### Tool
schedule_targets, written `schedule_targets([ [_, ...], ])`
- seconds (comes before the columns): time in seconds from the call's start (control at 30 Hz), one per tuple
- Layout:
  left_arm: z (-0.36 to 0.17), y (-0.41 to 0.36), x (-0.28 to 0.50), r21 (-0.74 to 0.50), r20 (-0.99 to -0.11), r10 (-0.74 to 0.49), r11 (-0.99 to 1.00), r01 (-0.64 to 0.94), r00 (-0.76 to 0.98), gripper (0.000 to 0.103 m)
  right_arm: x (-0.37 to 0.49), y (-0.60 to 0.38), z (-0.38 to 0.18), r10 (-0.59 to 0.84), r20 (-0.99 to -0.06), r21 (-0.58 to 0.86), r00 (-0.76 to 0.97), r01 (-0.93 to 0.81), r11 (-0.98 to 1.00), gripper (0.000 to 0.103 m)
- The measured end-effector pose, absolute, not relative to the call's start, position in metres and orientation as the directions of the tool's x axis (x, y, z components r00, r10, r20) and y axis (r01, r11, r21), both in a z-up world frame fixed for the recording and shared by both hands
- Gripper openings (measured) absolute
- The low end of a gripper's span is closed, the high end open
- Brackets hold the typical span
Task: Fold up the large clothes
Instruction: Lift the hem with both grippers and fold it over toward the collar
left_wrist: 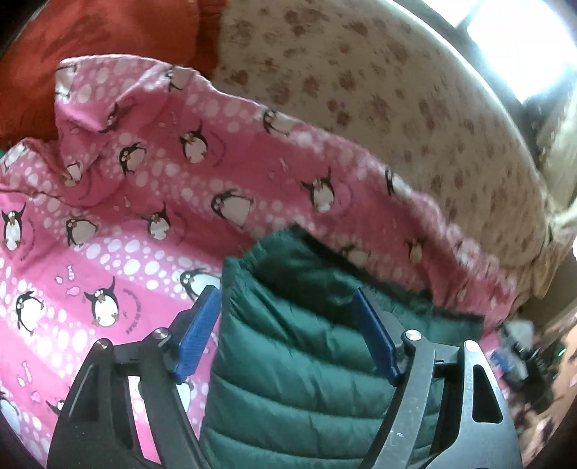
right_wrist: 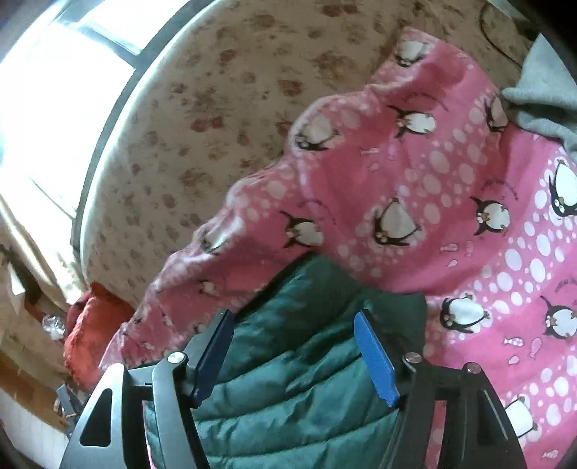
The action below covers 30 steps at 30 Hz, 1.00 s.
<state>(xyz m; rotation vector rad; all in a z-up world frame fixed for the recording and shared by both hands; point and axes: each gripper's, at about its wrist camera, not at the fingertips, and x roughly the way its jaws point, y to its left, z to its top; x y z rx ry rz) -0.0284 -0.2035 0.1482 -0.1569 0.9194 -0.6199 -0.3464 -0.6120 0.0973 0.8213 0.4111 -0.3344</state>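
A dark green quilted jacket [left_wrist: 295,346] lies on a pink penguin-print blanket [left_wrist: 108,223] on the bed. My left gripper [left_wrist: 285,306] is open, its blue pads [left_wrist: 200,332] spread just above the jacket's upper edge, one pad over the pink blanket. In the right wrist view the same green jacket [right_wrist: 288,378] lies under my right gripper [right_wrist: 294,324], which is open with blue pads [right_wrist: 375,357] apart over the jacket's end. Neither gripper holds anything. The jacket's lower part is hidden by the gripper frames.
A beige paw-print sheet [left_wrist: 378,90] covers the bed beyond the pink blanket [right_wrist: 468,216]. An orange-red cushion [left_wrist: 90,32] lies at the far left. A grey garment [right_wrist: 541,90] lies at the upper right. A red cloth [right_wrist: 93,324] hangs at the bed's edge. A bright window [right_wrist: 54,72] is behind.
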Motion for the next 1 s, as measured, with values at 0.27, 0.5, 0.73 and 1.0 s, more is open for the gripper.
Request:
schedule_targets([
  [0.27, 0.103, -0.244, -0.031, -0.244, -0.788, -0.436, 0.870, 0.429, 0.435, 0.076, -0.278, -0.548, 0.111, -0.111, -0.650, 0.314, 0.751, 0.399, 0.861, 0.067],
  [0.5, 0.087, -0.252, -0.020, -0.211, -0.799, -0.400, 0.885, 0.414, 0.448, 0.078, -0.230, -0.563, 0.067, -0.175, -0.732, 0.240, 0.659, 0.489, 0.839, 0.067],
  [0.73, 0.076, -0.257, -0.022, -0.189, -0.787, -0.388, 0.892, 0.411, 0.479, 0.083, -0.220, -0.564, 0.051, -0.213, -0.735, 0.202, 0.643, 0.508, 0.837, 0.067],
  [1.0, 0.121, -0.239, -0.029, -0.273, -0.717, -0.482, 0.859, 0.434, 0.504, 0.083, -0.247, -0.567, 0.090, -0.175, -0.665, 0.307, 0.726, 0.479, 0.822, 0.067],
])
